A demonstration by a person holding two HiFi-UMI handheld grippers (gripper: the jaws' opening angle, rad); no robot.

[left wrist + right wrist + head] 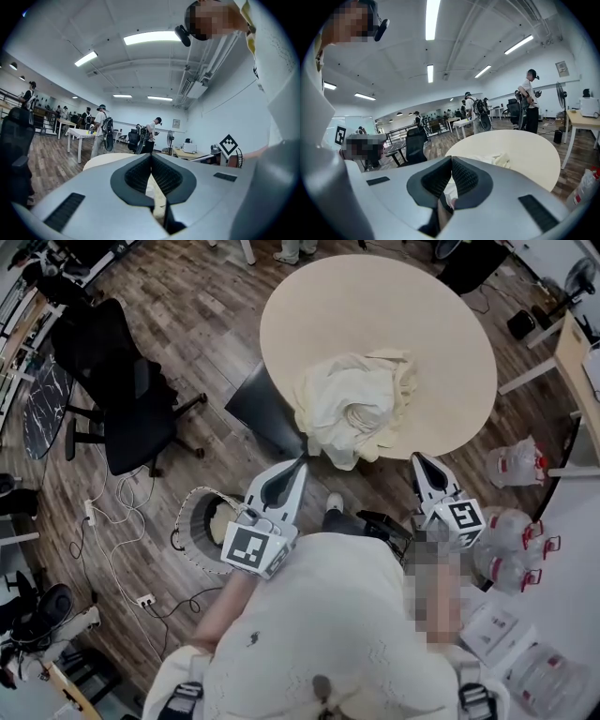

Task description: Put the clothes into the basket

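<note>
A heap of crumpled cream-white clothes (356, 409) lies on the round, pale beige table (375, 306), at the table's near edge, with part of the fabric draping over the rim. None of it is in the round white mesh basket (184, 512), which stands on the brown wooden plank floor (206, 324) to the left of the table, partly hidden behind the left gripper (301, 463).

The left gripper points at the near left side of the heap. In its own view its jaws are closed, tips meeting, with nothing clamped between them; cream cloth shows beyond the slit below the tips. The right gripper (419, 459) points at the table's edge just right of the heap. Its jaws are likewise pressed together and empty.

A black office chair (131, 399) stands well left of the table, and clear plastic water jugs (511, 540) sit on the floor at the right.
</note>
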